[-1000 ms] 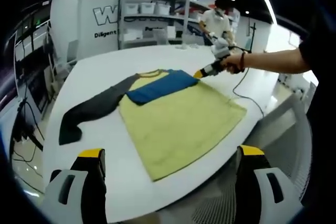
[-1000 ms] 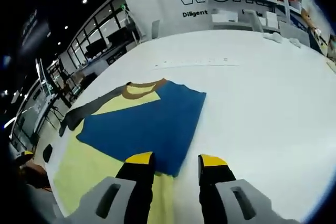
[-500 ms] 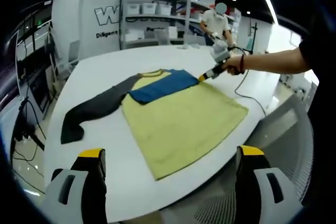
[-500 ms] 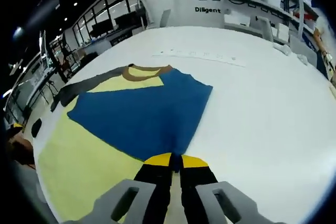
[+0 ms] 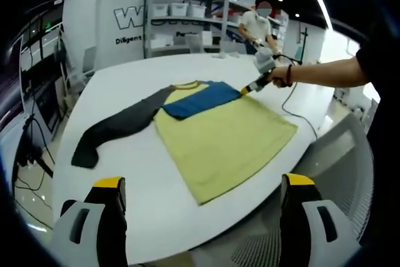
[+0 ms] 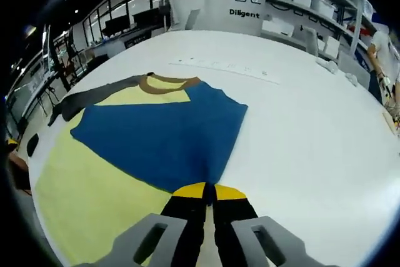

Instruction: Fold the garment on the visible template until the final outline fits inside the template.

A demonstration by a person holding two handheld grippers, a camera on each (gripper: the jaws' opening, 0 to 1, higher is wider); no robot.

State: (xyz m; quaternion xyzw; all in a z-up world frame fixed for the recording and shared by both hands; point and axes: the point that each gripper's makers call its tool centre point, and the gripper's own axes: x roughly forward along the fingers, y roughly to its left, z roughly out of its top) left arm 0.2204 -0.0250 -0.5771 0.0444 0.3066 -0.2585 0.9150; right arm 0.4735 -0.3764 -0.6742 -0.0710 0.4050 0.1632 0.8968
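A yellow shirt (image 5: 225, 136) lies flat on the white table (image 5: 125, 179), its brown collar (image 6: 169, 81) toward the far side. Its dark grey sleeve (image 5: 119, 126) stretches out to the left. The blue sleeve (image 5: 203, 98) is folded over the chest. My right gripper (image 6: 209, 189) is shut on the tip of the blue sleeve (image 6: 162, 136); in the left gripper view it (image 5: 245, 90) sits at the shirt's far right shoulder, held by a person's hand. My left gripper (image 5: 203, 182) stands open near the table's front edge, nothing between its fingers.
A faint row of marks (image 6: 225, 67) runs across the table beyond the collar. A black cable (image 5: 294, 107) trails over the table's right edge. A mesh chair (image 5: 262, 242) sits below the front edge. Shelves with white bins (image 5: 181, 10) and a standing person (image 5: 259, 26) are behind.
My right gripper shut on the blue sleeve's tip. The whole shirt has since slid a little to the right on the table. My left gripper stays open.
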